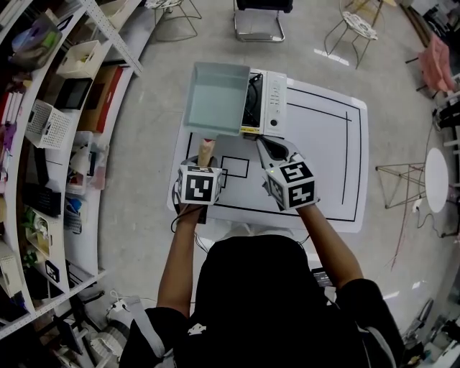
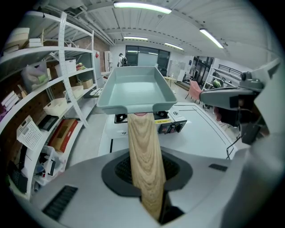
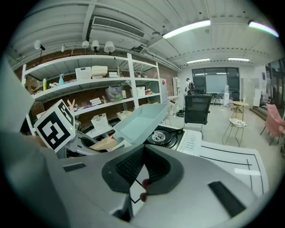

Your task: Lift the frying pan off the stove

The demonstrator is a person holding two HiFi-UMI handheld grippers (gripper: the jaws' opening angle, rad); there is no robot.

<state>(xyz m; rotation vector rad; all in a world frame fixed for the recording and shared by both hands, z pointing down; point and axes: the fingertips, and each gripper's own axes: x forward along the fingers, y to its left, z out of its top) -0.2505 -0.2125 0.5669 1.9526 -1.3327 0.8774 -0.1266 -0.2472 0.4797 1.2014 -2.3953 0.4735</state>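
A pale teal rectangular frying pan (image 1: 215, 97) with a wooden handle (image 1: 206, 151) hangs in the air over the left part of the white stove (image 1: 272, 100). My left gripper (image 1: 204, 161) is shut on that handle (image 2: 144, 151), and the pan (image 2: 133, 87) stretches away from it above the stove (image 2: 168, 124). In the right gripper view the pan (image 3: 144, 121) is tilted, with the bare black burner (image 3: 161, 136) below it. My right gripper (image 1: 268, 144) hovers just right of the handle, near the stove's front, its pads (image 3: 153, 167) closed with nothing between them.
The stove stands at the far left of a white table (image 1: 323, 144) marked with black lines. Stocked shelves (image 1: 65, 108) run along the left. A black chair (image 1: 257, 18), wire stools (image 1: 356, 29) and a small round white table (image 1: 435, 180) stand on the floor around.
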